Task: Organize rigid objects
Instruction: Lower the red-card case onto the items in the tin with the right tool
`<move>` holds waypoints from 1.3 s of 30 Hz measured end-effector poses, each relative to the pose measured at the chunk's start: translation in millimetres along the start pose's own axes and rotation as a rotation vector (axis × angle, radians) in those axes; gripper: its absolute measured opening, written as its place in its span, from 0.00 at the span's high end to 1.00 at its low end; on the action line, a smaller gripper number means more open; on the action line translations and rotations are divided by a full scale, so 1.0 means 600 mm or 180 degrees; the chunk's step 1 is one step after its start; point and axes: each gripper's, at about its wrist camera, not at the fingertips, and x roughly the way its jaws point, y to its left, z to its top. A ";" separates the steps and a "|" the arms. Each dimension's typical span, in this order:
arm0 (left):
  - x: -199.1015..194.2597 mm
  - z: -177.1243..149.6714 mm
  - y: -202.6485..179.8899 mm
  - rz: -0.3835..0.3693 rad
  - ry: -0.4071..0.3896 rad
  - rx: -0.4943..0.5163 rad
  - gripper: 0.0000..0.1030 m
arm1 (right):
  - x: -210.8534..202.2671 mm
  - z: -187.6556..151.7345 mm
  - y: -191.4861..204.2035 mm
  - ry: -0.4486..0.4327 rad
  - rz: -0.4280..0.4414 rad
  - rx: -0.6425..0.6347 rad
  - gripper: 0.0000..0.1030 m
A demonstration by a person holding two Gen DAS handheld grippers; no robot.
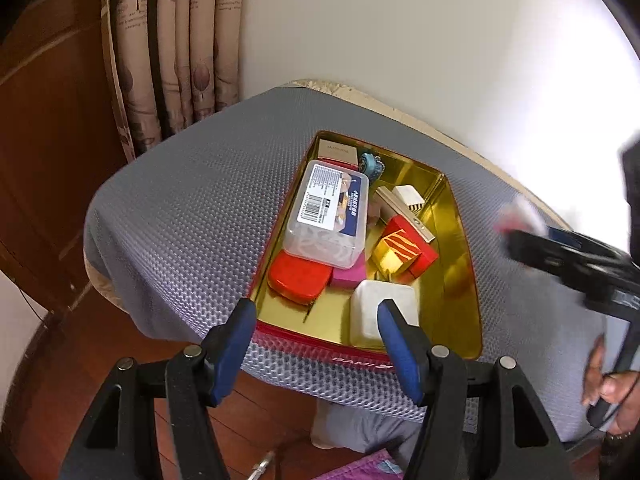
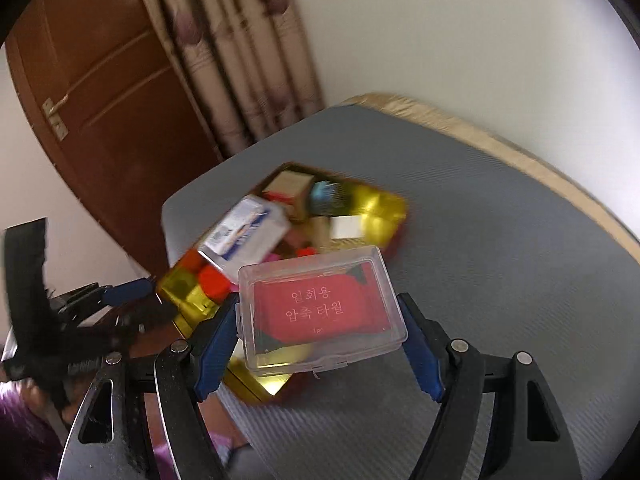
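A gold-lined tin (image 1: 460, 240) sits on a grey mat and holds several small rigid things: a clear labelled plastic case (image 1: 326, 212), a red flat tin (image 1: 300, 278), a red-and-yellow box (image 1: 404, 254) and a white block (image 1: 382, 312). My left gripper (image 1: 318, 354) is open and empty at the tin's near edge. My right gripper (image 2: 320, 344) is shut on a clear plastic box with a red packet inside (image 2: 320, 308), held above the tin's (image 2: 376, 208) near end. The right gripper also shows blurred in the left wrist view (image 1: 560, 252).
The grey mat (image 1: 192, 208) covers a small table with a beige rim (image 2: 480, 136). A white wall stands behind it, curtains (image 1: 176, 48) and a brown wooden door (image 2: 100, 92) to the left. Wooden floor and purple cloth (image 1: 360, 468) lie below.
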 end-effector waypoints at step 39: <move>0.031 -0.004 -0.016 0.0373 0.0238 0.0422 0.37 | 0.096 -0.006 0.043 0.0315 -0.0179 -0.0198 0.29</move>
